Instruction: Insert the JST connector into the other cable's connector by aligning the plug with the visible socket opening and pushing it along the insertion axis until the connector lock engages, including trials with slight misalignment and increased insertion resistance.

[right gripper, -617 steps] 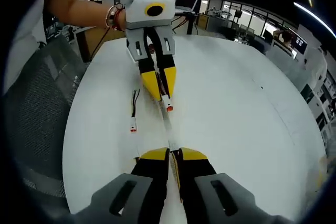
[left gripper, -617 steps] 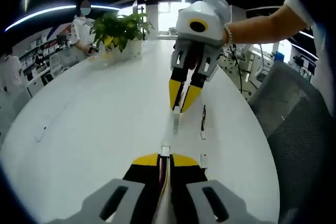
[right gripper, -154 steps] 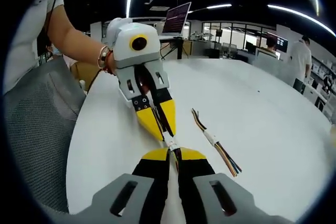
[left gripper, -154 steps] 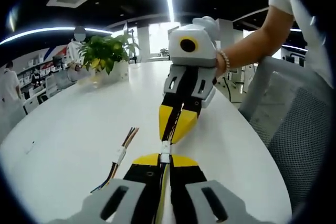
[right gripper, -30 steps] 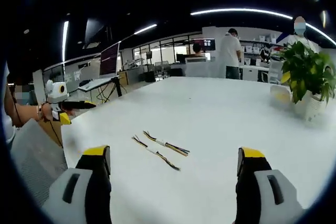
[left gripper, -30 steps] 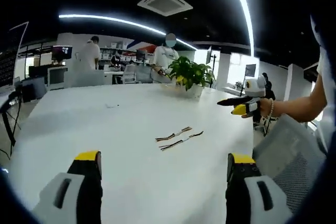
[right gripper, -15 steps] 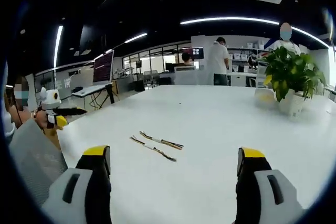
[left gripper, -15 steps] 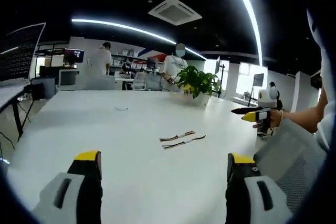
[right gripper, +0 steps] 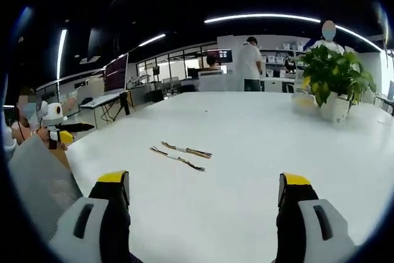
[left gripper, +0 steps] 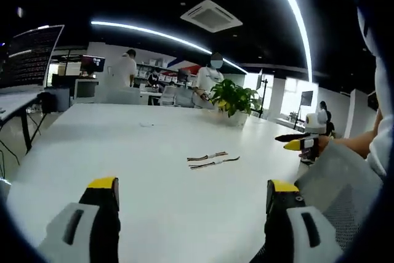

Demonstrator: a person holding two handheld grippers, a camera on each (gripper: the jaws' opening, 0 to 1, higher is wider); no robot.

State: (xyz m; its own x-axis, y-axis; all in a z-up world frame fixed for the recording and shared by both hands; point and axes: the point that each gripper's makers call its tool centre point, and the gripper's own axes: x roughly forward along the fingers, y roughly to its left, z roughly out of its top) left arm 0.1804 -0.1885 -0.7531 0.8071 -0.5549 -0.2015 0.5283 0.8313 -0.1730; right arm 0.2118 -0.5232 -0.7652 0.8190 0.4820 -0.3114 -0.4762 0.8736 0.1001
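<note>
Up close in the left gripper view, the left gripper [left gripper: 192, 204] has its jaws spread wide apart with nothing between them, just bare white table [left gripper: 154, 214] underneath. Same deal in the right gripper view: the right gripper [right gripper: 204, 204] has its yellow-tipped jaws wide apart and empty.

A bit further out, the two cables are lying loose on the tabletop, side by side and roughly parallel, near each other. In the left gripper view one cable [left gripper: 207, 156] sits just behind the other cable [left gripper: 213, 164]. Each has a small white connector near its middle with coloured wires fanning out at the ends. Too small to tell whether the two cables touch. The right gripper view has the same pair, well apart from either gripper.

The table is big, white and rounded, pretty glossy. At its edge a grey mesh chair [left gripper: 335, 183] sits beside the person's arm. The right gripper also shows off at the right edge of the left gripper view, held sideways.

Further back there's a potted plant [right gripper: 332, 84] on the table. Beyond that it's an open office: desks, monitors, people standing [right gripper: 249, 60], black ceiling with long light strips and an air vent [left gripper: 210, 15].
</note>
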